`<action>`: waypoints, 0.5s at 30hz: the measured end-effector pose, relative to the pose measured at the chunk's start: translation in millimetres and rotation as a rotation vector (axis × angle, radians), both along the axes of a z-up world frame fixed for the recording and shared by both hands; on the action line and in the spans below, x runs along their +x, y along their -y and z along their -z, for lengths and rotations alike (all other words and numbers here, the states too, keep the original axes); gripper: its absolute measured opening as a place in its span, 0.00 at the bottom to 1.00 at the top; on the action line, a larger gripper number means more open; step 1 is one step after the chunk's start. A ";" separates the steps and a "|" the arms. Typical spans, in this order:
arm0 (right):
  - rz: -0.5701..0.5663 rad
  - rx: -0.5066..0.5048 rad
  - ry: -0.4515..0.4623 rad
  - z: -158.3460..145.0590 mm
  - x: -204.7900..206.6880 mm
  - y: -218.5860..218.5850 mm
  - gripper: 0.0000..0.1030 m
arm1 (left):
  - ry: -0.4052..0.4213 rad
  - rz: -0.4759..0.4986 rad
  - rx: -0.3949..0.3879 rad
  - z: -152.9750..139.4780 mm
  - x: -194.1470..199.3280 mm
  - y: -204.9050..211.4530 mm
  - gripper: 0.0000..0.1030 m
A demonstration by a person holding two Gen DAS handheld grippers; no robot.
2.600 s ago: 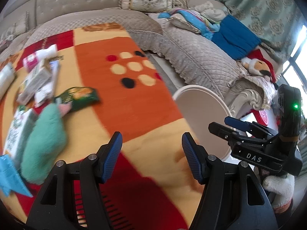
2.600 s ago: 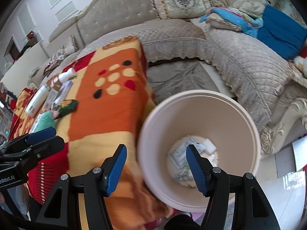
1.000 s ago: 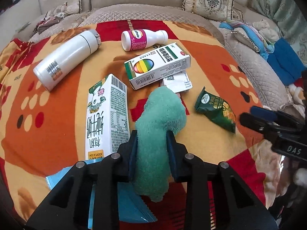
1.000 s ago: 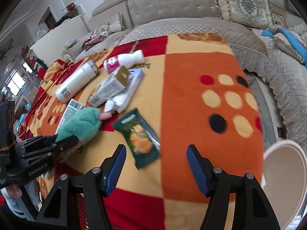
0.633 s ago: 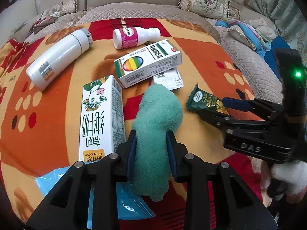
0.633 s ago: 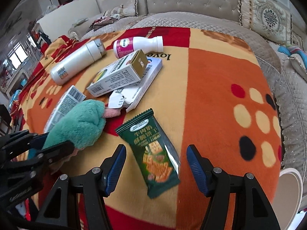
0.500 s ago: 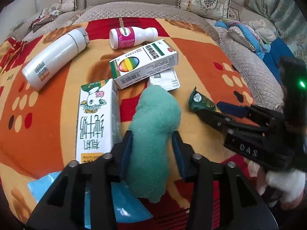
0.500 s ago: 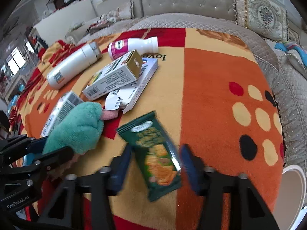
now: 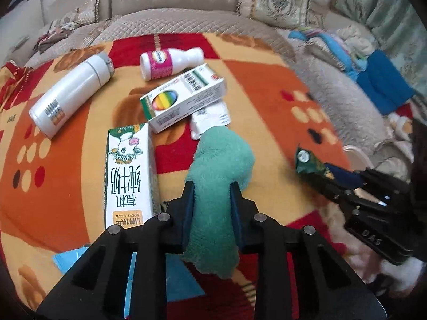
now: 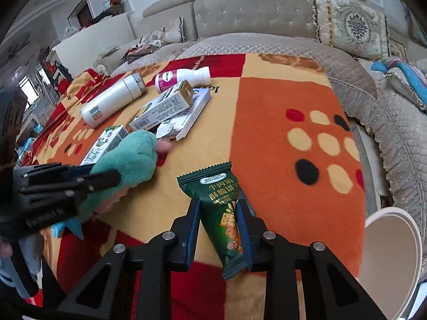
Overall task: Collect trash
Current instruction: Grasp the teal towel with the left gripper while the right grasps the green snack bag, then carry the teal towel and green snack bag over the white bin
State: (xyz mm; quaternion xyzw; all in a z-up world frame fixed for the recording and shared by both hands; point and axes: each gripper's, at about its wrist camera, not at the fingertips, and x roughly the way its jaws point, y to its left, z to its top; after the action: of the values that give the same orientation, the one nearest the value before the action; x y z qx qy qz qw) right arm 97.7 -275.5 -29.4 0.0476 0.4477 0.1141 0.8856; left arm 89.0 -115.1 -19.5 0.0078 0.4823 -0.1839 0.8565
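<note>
Both tools have a catch, though nothing from this load has reached the bin, judging by how things lie. The left gripper (image 9: 210,200) has just been closing and now squeezes the fluffy teal plush toy (image 9: 218,176) between its blue pads, the soft pile bulging above and hanging limp below the jaws. The right gripper (image 10: 217,226) has likewise just been closing and pinches the glossy dark green biscuit packet (image 10: 221,213), a flat crinkly foil pouch with a serrated top edge, near the blanket's near edge. The round white plastic waste bin (image 10: 392,253) stands off the blanket's right edge, its mouth partly in view; what lies inside cannot be seen. Left to gather on the orange, red and yellow fleece blanket (image 10: 280,122), toward its far side: a white cylindrical flask (image 9: 69,96) lying down, a small white bottle with a pink label (image 9: 170,62), a long cardboard box with a rainbow oval (image 9: 184,98) resting on a crumpled white paper packet (image 9: 210,117), a tall milk carton with a cow drawing (image 9: 128,178) just beside the toy, and a light blue wrapper (image 9: 69,260) at the near edge.
</note>
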 end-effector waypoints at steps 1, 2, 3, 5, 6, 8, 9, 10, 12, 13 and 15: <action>0.003 0.003 0.010 -3.4 -3.7 1.2 0.26 | 0.008 0.005 -0.009 -5.0 -2.2 0.7 0.22; 0.007 0.007 0.020 -6.9 -7.1 2.4 0.26 | 0.016 0.010 -0.020 -10.0 -5.1 1.7 0.22; 0.009 0.009 0.025 -9.0 -9.6 3.4 0.26 | 0.020 0.014 -0.029 -13.1 -7.1 2.7 0.22; 0.015 0.008 0.037 -14.3 -14.3 5.3 0.26 | 0.029 0.015 -0.047 -19.3 -11.6 5.8 0.22; 0.020 0.004 0.045 -17.2 -17.2 6.3 0.26 | 0.033 0.014 -0.053 -21.4 -13.4 7.6 0.22; 0.028 0.001 0.053 -20.6 -21.9 8.9 0.26 | 0.042 0.016 -0.063 -25.1 -18.4 13.1 0.22; 0.031 0.001 0.056 -22.0 -24.0 9.9 0.26 | 0.044 0.020 -0.065 -26.0 -19.6 15.3 0.22; 0.034 0.000 0.057 -22.7 -25.6 10.7 0.26 | 0.046 0.027 -0.066 -26.8 -22.0 18.6 0.22; 0.044 -0.005 0.062 -24.7 -30.3 13.4 0.26 | 0.049 0.039 -0.066 -28.1 -26.6 26.4 0.22; 0.048 -0.005 0.062 -25.1 -32.0 14.7 0.26 | 0.057 0.044 -0.060 -29.1 -29.5 31.8 0.22; 0.056 -0.005 0.065 -26.1 -36.7 18.1 0.26 | 0.064 0.053 -0.057 -30.3 -33.4 39.4 0.22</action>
State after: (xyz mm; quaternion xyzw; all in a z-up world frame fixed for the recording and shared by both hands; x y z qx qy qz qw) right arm 61.0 -293.6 -3.3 0.0541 0.4173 0.0897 0.9027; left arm 55.6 -154.5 10.8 0.0022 0.4489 -0.2199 0.8661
